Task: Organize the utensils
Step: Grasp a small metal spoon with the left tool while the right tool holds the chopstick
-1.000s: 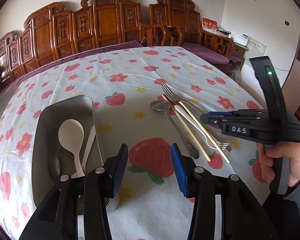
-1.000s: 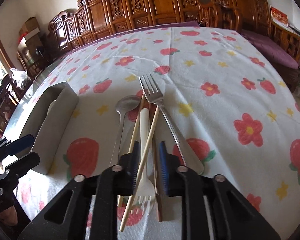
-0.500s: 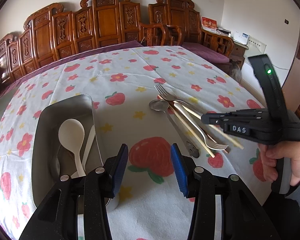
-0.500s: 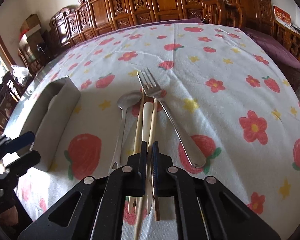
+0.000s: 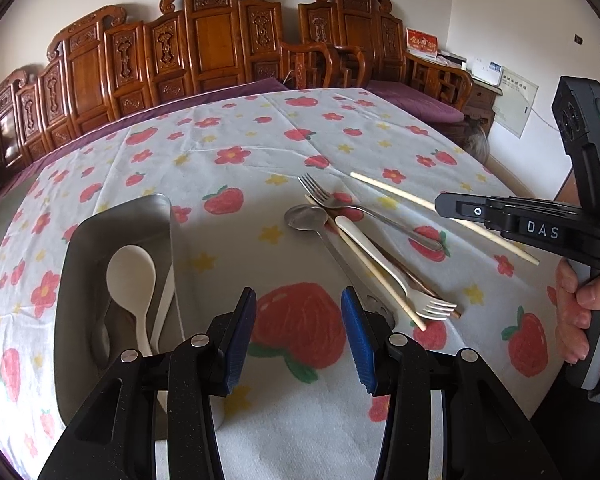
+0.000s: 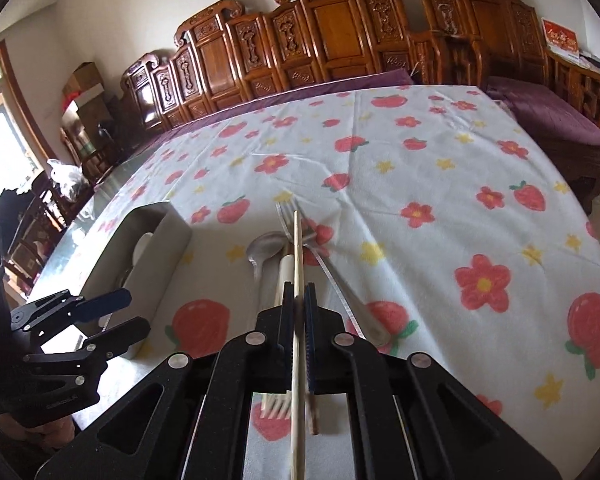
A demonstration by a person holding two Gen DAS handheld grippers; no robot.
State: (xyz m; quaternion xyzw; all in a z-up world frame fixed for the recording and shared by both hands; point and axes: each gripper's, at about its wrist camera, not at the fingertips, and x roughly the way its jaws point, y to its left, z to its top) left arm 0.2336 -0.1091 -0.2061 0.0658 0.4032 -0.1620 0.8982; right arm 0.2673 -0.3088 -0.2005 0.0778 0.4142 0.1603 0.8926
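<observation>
Progress looks early: at the left the steel tray (image 5: 116, 240) holds a white spoon (image 5: 132, 280) (perhaps one more piece), with the left gripper (image 5: 298, 336) spread and empty near it. Centre lie a metal spoon (image 5: 306, 218), metal fork (image 5: 320, 196), white fork (image 5: 380, 264) and chopstick (image 5: 380, 280). Rightmost, the right gripper (image 6: 299, 300) pinches the lifted chopstick (image 5: 400, 196), nothing blocking the tray.

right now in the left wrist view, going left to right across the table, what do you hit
metal tray with the white spoon → left gripper → metal spoon → white fork → chopstick held off the table → right gripper
</observation>
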